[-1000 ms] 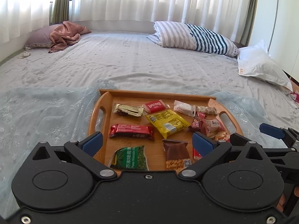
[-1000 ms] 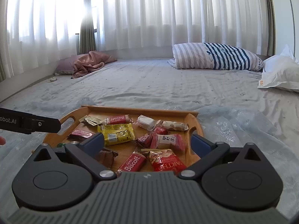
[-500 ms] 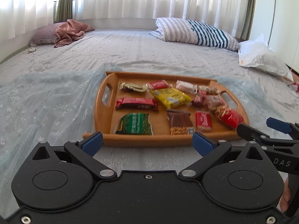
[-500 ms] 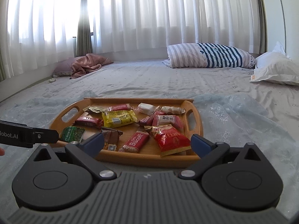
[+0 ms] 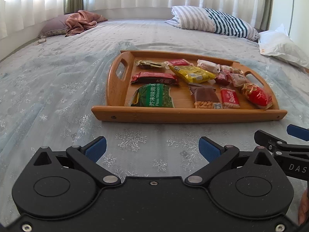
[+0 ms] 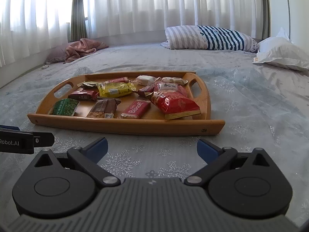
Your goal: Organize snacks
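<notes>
We hold the left claw wide, its blue-padded fingers spread and empty, above the pale blue snowflake-patterned bedspread short of the tray. We hold the right claw equally wide and empty, just beside the left one on its right.

The snacks lie on a rectangular wooden serving tray with cut-out handles, which rests flat on the bed ahead of both claws, apart from them.

Contents of the tray, as seen from the left wrist view:
- Near left corner: a green wasabi-pea packet.
- Behind it: a dark red bar wrapper, then a dark gold-trimmed wrapper.
- Centre: a yellow packet, with a brown nut packet nearer the front rim.
- Right of the brown packet: a red Biscoff biscuit pack, just beside a red crinkled snack bag at the near right corner.
- Far right: several small pale and red wrapped sweets, touching one another.

A blue-and-grey striped pillow and a white pillow lie at the far side of the bed.
</notes>
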Action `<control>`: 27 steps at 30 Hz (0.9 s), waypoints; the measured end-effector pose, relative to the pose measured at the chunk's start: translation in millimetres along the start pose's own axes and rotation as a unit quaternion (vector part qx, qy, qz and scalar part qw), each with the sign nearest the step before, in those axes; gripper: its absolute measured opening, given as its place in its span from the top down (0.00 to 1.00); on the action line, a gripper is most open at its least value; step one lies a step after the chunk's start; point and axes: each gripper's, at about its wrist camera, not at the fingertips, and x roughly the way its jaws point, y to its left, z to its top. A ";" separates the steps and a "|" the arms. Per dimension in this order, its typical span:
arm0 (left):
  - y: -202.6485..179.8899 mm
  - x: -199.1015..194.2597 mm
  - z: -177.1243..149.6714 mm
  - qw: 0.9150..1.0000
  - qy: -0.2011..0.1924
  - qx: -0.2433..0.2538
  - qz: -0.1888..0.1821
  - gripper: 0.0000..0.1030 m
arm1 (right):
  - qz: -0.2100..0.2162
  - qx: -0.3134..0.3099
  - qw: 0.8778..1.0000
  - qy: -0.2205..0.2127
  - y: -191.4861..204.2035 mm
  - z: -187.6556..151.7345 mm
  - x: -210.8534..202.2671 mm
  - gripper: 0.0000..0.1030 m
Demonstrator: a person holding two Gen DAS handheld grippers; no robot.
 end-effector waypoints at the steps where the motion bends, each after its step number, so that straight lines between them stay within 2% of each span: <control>1: 0.0 2.1 -1.0 1.000 0.001 0.001 0.003 0.01 | -0.003 0.000 1.000 0.003 0.0 -0.1 1.5 0.00; 11: -3.6 18.8 -11.8 1.000 0.006 0.009 0.008 0.00 | -0.015 -0.002 0.999 0.041 2.4 -7.7 15.6 0.00; 27: 1.4 25.1 -16.6 1.000 -0.008 -0.005 0.000 0.00 | -0.026 -0.019 0.999 0.043 7.5 -10.6 18.8 0.00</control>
